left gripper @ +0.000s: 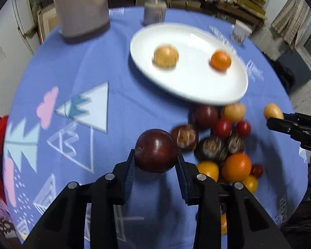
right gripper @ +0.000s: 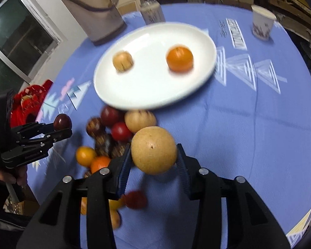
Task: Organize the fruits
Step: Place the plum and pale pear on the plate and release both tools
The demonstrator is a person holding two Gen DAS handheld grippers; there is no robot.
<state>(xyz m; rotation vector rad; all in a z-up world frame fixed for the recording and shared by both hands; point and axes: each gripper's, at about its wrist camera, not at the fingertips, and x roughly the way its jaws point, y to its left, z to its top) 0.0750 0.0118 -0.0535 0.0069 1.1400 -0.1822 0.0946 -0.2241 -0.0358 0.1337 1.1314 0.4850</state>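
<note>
My left claw (left gripper: 156,159) pinches a plum (left gripper: 156,150), my right claw (right gripper: 154,158) a tan fruit (right gripper: 154,150), both above the fruit pile (left gripper: 221,143) just beside the plate (left gripper: 197,91).

Dark red plum (left gripper: 156,151): round, glossy, clamped between left claw (left gripper: 156,161) pads, lifted off bench. Tan round fruit (right gripper: 154,150): matte, small dark speck, pinched in right claw (right gripper: 154,157). White oval plate (left gripper: 197,91) on blue cloth: 2 fruits well apart, tan one (left gripper: 166,56) left, orange one (left gripper: 220,60) right. Fruit pile (left gripper: 219,143) just beside plate's near rim: red, brown-patterned, orange, yellow, tan pieces touching.
</note>
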